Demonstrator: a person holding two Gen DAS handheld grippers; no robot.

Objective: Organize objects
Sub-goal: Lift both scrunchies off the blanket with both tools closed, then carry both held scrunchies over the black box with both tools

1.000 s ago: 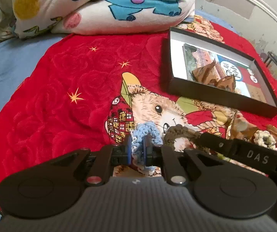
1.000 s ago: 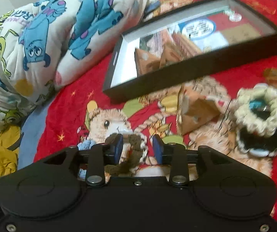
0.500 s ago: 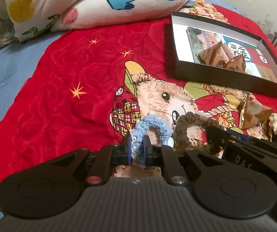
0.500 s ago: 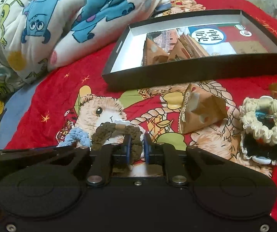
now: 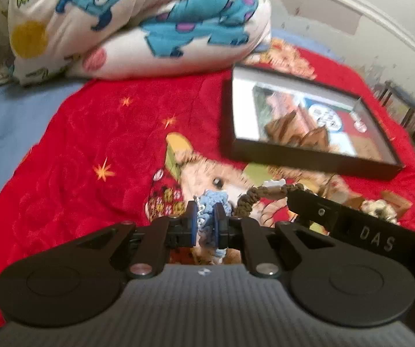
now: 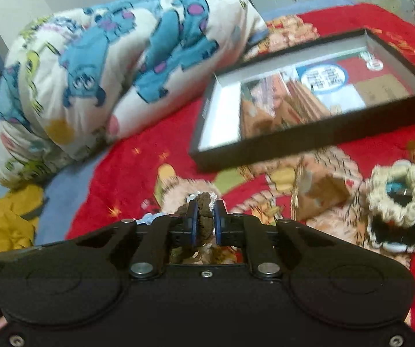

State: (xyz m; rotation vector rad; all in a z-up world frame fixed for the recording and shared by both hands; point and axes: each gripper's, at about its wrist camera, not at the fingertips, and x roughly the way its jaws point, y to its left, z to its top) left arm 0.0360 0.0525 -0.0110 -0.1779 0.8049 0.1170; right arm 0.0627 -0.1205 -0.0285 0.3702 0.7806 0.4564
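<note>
Currently two crocheted hair ties are held, one per gripper, side by side above the red blanket (image 5: 71, 190) on the bed. The left gripper (image 5: 206, 222) is clamped on the blue hair tie (image 5: 211, 205), and the right gripper (image 6: 206, 221) is clamped on the brown hair tie (image 6: 204, 202); each is pinched through its loop, presumably so that both can be carried at once to the black box (image 6: 308, 141). The box lies open beyond them, well apart from both grippers. Brown paper packets (image 6: 268, 110) and printed cards are seen inside it. A further packet (image 6: 320, 193) and a cream hair tie (image 6: 401, 190) are left lying on the blanket near the box, judged not yet sorted.
</note>
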